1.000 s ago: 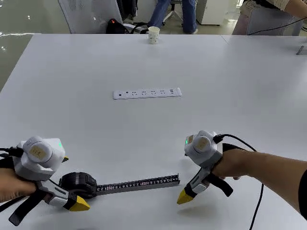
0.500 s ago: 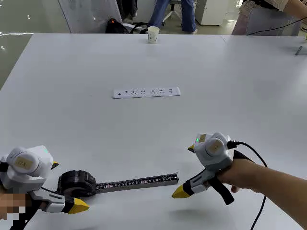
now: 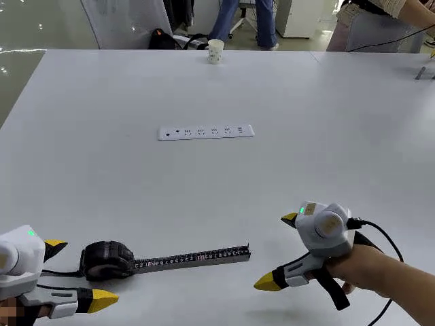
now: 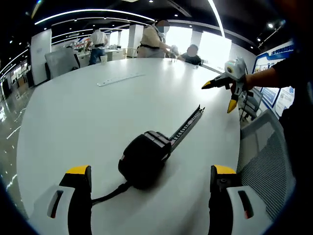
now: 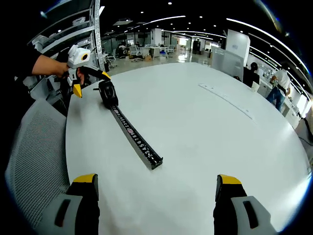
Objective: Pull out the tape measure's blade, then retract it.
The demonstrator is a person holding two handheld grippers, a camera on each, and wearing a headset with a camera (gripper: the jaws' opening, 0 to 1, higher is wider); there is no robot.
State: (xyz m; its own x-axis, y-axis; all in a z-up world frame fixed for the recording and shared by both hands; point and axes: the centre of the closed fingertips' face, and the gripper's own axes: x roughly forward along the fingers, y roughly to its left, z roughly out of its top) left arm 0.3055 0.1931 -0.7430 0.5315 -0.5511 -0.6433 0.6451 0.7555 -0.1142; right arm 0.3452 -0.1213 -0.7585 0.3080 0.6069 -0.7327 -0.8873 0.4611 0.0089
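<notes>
A black tape measure (image 3: 107, 260) lies near the table's front edge. Its blade (image 3: 194, 258) is drawn out to the right and lies flat, ending in a hook (image 3: 248, 252). My left gripper (image 3: 80, 270) is open just left of the case, its yellow fingertips (image 3: 105, 297) apart from it. In the left gripper view the case (image 4: 144, 159) sits just ahead of the open jaws of my left gripper (image 4: 150, 170). My right gripper (image 3: 277, 250) is open, a short way right of the hook. In the right gripper view the blade (image 5: 134, 139) runs ahead of my right gripper (image 5: 156, 179).
A white power strip (image 3: 206, 132) lies mid-table and a paper cup (image 3: 215, 50) stands at the far edge. People stand beyond the table. A grey mesh chair (image 5: 34, 147) sits by the near edge.
Both grippers have drawn back toward the near edge: the left one away from the case, the right one rightward off the hook. The blade's length out looks unchanged.
</notes>
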